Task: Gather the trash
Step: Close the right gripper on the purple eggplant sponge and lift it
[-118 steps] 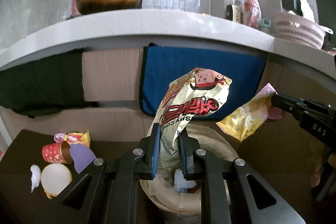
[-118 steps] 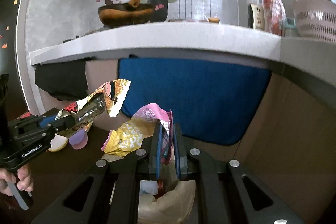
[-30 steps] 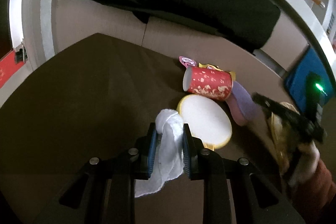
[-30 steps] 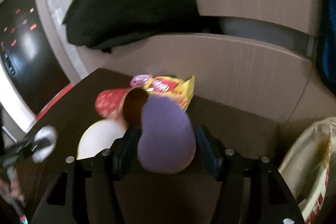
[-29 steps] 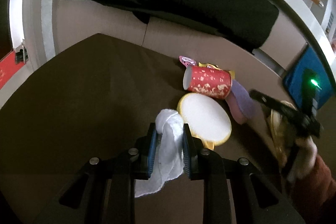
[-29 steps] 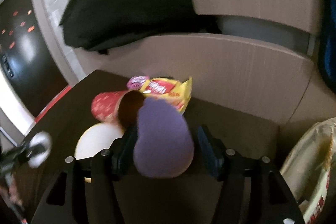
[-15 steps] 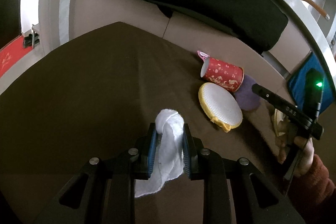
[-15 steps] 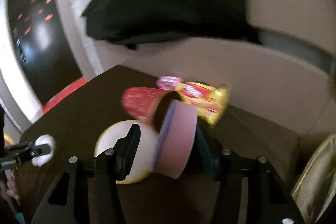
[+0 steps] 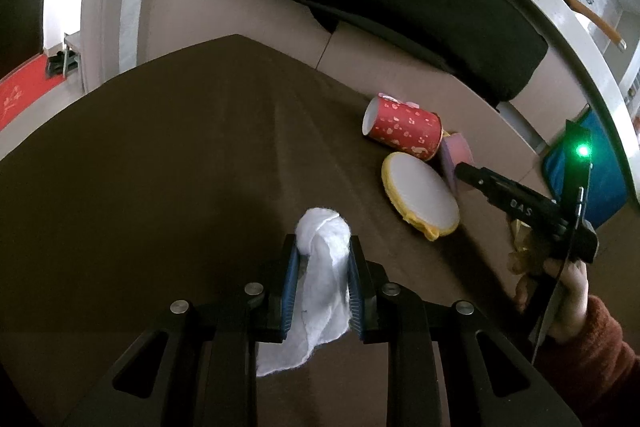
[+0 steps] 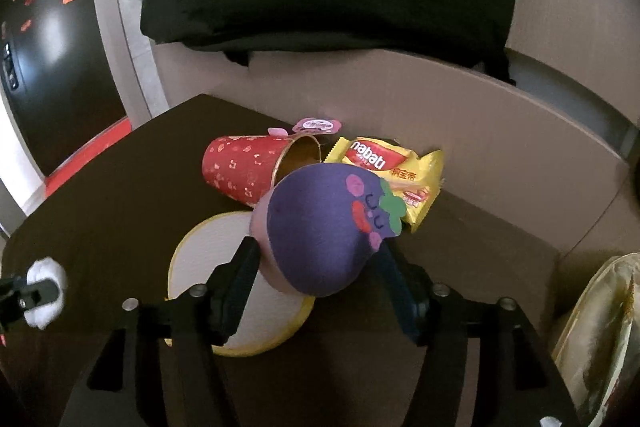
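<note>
Brown tabletop carries the litter: a round yellow-rimmed sponge, a tipped red paper cup and a yellow snack wrapper behind it. Since a second ago the purple sponge has risen, tilted, in the right gripper — its jaws just widened, pads on it. Left gripper still pinches the white tissue

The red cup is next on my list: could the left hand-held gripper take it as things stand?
Probably not: the left hand-held gripper is shut on the white tissue. The path to the red cup looks clear.
</note>
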Tool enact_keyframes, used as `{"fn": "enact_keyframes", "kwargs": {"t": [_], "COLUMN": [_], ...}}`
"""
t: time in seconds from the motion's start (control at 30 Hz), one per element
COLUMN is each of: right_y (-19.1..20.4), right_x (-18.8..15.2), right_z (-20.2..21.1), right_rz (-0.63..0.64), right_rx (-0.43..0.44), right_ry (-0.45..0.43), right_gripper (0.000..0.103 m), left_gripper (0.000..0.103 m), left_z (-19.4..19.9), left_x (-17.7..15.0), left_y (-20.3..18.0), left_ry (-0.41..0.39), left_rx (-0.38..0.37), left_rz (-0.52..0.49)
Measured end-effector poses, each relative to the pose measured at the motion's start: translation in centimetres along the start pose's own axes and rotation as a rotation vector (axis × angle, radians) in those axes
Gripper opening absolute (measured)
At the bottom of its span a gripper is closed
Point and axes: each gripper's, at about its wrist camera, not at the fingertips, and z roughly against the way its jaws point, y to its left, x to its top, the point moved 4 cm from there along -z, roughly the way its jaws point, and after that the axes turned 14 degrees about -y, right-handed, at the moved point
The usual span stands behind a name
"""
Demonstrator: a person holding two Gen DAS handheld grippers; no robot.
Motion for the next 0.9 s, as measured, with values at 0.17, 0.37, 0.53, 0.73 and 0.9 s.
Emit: {"fn": "enact_keyframes", "kwargs": {"t": [0.17, 0.37, 0.53, 0.73, 0.9], "right_y": [2.3, 3.6, 2.8, -1.1, -5.9], "right_x": [-0.1, -0.3, 0.5, 0.4, -2.4], "right_z": [-0.6, -3.0, -2.3, 2.1, 4.9], "right_rz": [0.163, 0.289, 0.246, 0.109, 0.015], "right_rx": [-0.079, -0.14, -0.095, -0.079, -0.131], "right_ry": [-0.01, 0.033, 0.006, 0.0, 0.075], "right_gripper": [0.06, 0.064, 0.042, 0.028, 0.034], "left_gripper": [0.024, 0.024, 0.024, 0.024, 0.024], "left_z": [-0.3, -0.7, -0.7, -0.7, -0.8], "left_x": [-0.5, -0.6, -0.7, -1.1, -1.4], "left_y": [-0.6, -1.2, -0.9, -0.6, -1.5], "left_ry": [0.007, 0.018, 0.02, 0.024, 0.018], "left_rx": [-0.009, -0.028, -0.031, -0.039, -0.047], "left_rz": [-0.009, -0.009, -0.002, 0.013, -0.002]}}
